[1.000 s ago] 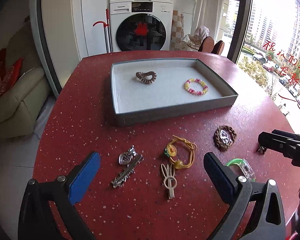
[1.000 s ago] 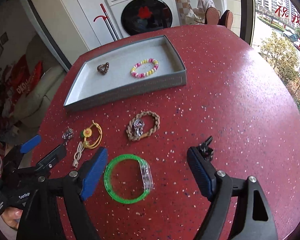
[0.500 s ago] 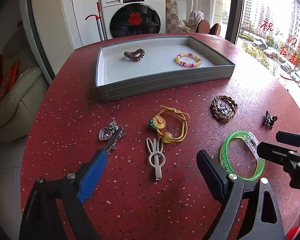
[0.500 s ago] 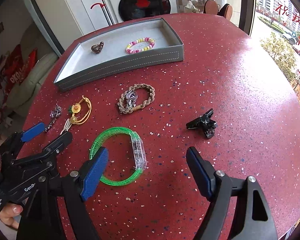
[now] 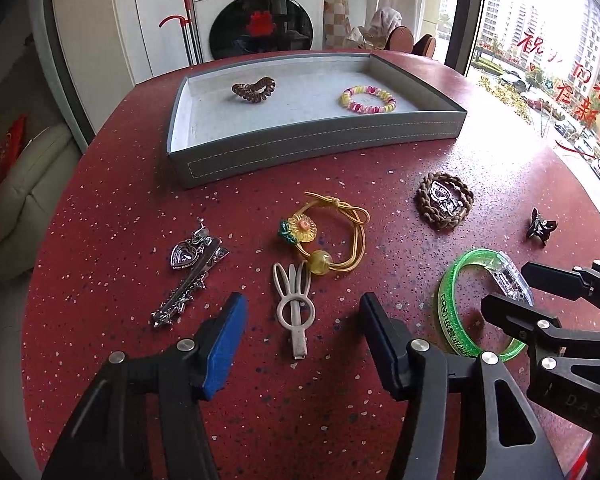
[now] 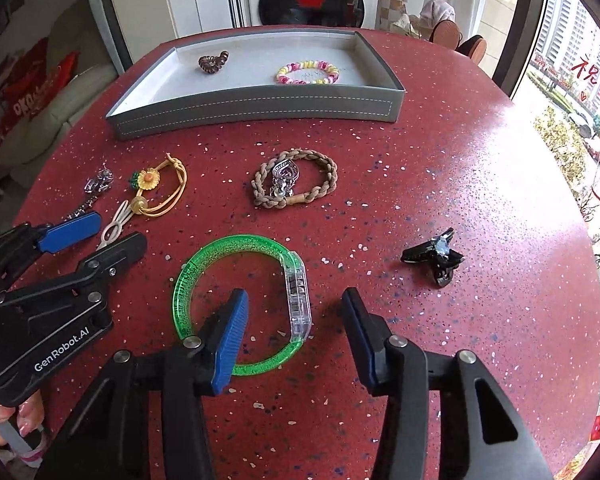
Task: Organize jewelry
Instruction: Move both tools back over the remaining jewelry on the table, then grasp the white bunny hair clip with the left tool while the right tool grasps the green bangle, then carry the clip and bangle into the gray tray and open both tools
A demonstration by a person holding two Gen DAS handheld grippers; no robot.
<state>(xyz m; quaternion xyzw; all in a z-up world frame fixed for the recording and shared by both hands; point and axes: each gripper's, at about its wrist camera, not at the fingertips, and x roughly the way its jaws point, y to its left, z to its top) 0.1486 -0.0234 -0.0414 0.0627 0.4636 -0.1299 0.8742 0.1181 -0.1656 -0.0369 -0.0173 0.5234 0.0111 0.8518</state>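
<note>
A grey tray (image 5: pixel 320 148) (image 6: pixel 256 106) at the back holds a brown coil hair tie (image 5: pixel 254 89) and a pink-yellow bead bracelet (image 5: pixel 367 99). On the red table lie a white rabbit hair clip (image 5: pixel 294 312), a yellow flower hair tie (image 5: pixel 324 236), a silver clip with heart pendant (image 5: pixel 190 272), a braided brown bracelet (image 5: pixel 444 200) (image 6: pixel 294 184), a green bangle (image 6: pixel 240 300) (image 5: pixel 460 312) and a black claw clip (image 6: pixel 434 258). My left gripper (image 5: pixel 302 320) is open, low around the rabbit clip. My right gripper (image 6: pixel 294 316) is open, straddling the bangle's clear clasp.
The round red table (image 6: pixel 460 160) curves off at the right and front. A washing machine (image 5: pixel 256 12) stands behind the tray, a sofa (image 5: pixel 12 184) at the left, a window at the right.
Both grippers have moved forward and down toward the table. The left now frames the rabbit clip; the right now frames the green bangle's clasp. Both jaws have narrowed somewhat.
</note>
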